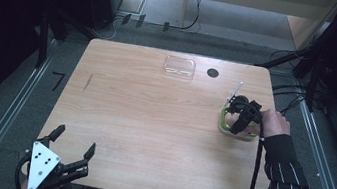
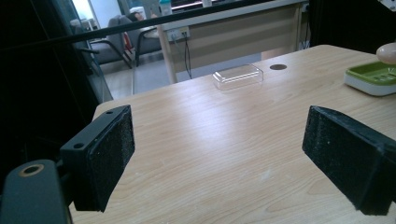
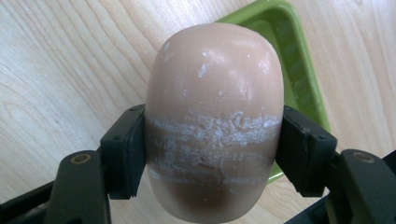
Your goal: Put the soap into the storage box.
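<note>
A pink-beige bar of soap (image 3: 215,116), scuffed with white marks, is clamped between the two black jaws of my right gripper (image 3: 212,147). It hangs just above a green soap dish (image 3: 292,70) on a white base. In the high view that right gripper (image 1: 243,117) sits over the soap dish (image 1: 224,121) at the table's right side, with a hand behind it. The left gripper (image 1: 75,145) rests at the near left corner, jaws spread wide with nothing between them. From the left gripper view the dish (image 2: 371,77) and a bit of the soap (image 2: 387,52) show at far right.
A clear plastic lid (image 1: 179,68) lies near the far edge of the wooden table (image 1: 152,122), beside a dark round cable hole (image 1: 212,73). The lid (image 2: 238,76) also appears in the left gripper view. Cables run on the floor at right.
</note>
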`<state>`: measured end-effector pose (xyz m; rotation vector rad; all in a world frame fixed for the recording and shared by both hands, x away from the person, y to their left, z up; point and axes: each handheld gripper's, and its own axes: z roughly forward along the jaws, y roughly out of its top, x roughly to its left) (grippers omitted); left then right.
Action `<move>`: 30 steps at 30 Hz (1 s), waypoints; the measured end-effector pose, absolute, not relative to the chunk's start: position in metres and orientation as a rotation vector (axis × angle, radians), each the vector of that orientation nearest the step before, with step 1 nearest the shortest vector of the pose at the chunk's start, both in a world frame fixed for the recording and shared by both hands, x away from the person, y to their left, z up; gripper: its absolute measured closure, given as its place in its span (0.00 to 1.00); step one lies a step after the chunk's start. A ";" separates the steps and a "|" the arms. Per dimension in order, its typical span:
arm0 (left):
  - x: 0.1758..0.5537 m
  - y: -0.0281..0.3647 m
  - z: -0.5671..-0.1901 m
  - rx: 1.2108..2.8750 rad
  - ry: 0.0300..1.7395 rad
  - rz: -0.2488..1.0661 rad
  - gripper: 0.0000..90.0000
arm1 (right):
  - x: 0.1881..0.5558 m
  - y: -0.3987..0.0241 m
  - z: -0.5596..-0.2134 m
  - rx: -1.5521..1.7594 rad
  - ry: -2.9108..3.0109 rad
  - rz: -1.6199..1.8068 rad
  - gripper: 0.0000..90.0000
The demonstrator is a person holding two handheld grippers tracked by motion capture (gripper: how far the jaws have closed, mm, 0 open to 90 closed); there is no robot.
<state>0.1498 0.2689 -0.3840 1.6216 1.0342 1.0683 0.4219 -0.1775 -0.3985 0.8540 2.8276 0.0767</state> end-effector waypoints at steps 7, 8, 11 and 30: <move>0.150 0.269 -0.384 1.625 1.038 1.065 0.11 | 0.429 -0.182 -0.399 0.808 2.833 0.081 0.37; 0.150 0.269 -0.384 1.625 1.038 1.065 0.11 | 0.429 -0.182 -0.399 0.808 2.833 0.081 0.37; 0.151 0.269 -0.384 1.626 1.040 1.062 0.11 | 0.432 -0.185 -0.401 0.799 2.836 0.080 0.37; 0.151 0.270 -0.384 1.625 1.050 1.059 0.11 | 0.457 -0.194 -0.421 0.755 2.861 0.067 0.37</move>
